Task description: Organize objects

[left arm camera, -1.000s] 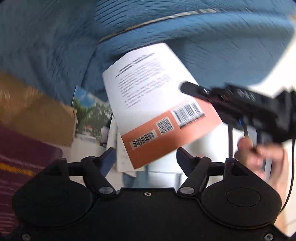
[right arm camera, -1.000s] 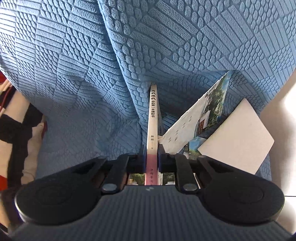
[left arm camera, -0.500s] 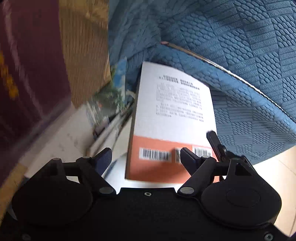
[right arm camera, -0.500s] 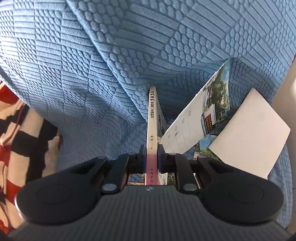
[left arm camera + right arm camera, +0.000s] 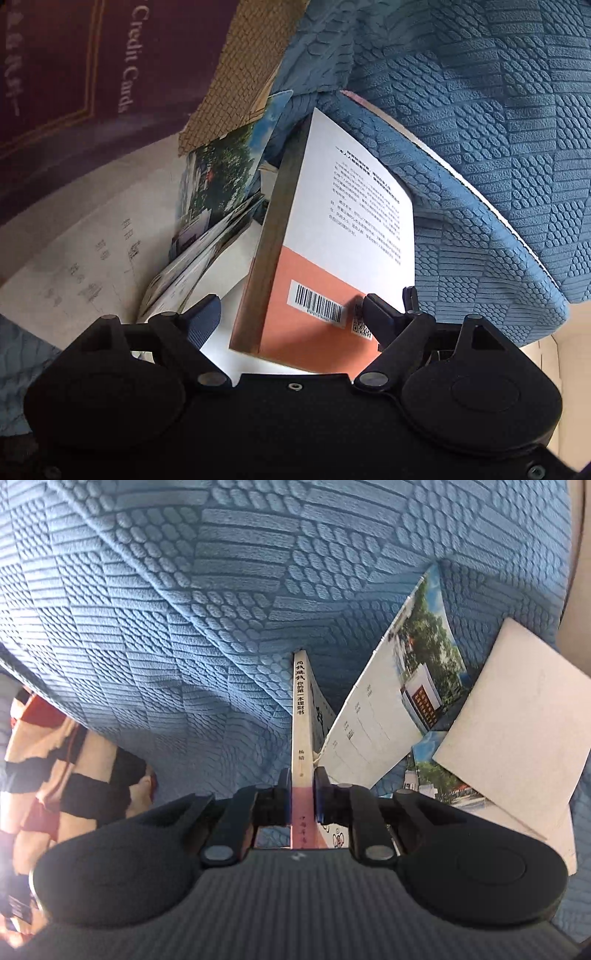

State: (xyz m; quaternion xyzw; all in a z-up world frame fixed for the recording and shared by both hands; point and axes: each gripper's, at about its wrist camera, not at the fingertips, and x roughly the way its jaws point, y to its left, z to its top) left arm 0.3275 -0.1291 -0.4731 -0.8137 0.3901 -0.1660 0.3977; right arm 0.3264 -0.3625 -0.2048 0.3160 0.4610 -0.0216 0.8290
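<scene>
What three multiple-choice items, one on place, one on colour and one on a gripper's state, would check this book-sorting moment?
1. Where does the book in the right gripper stand?
A. Left of the open booklet
B. On the white card
C. Under the striped cloth

2. What colour is the band with the barcode on the book's back cover?
A. Green
B. Orange
C. Purple

3. How is the left gripper?
A. Shut on the book
B. Shut on nothing
C. Open

Answers: 1 A, the booklet leans just to its right against the blue cover. 2 B, the lower cover is orange. 3 C, its jaws are opening, with the book between them but gaps showing.
</scene>
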